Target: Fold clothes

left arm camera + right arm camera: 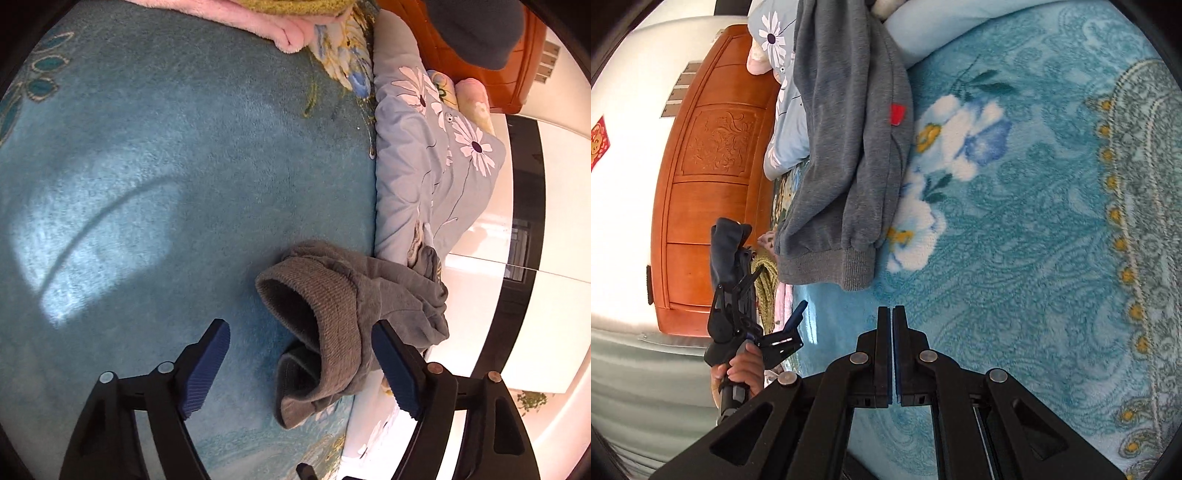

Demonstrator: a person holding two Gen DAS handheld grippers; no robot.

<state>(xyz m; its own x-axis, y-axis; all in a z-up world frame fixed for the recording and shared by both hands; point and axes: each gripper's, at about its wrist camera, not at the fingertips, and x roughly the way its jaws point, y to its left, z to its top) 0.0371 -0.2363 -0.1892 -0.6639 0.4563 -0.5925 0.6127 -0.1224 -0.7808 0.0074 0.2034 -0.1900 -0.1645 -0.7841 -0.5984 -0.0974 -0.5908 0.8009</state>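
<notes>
A grey sweatshirt [849, 147] with a small red patch lies on the teal floral blanket [1034, 221]. Its ribbed hem [827, 267] faces my right gripper. In the left wrist view its ribbed cuff [325, 325] lies crumpled between the jaws of my left gripper [301, 354], which is open and not touching it. My right gripper [891, 314] is shut and empty, a short way from the hem. The left gripper also shows in the right wrist view [792, 321], held in a hand.
A folded grey quilt with white daisies [436, 166] lies beside the sweatshirt. A wooden headboard [709, 166] stands behind. Pink and yellow fabric [258, 18] lies at the blanket's far edge. White floor [517, 258] shows past the bed edge.
</notes>
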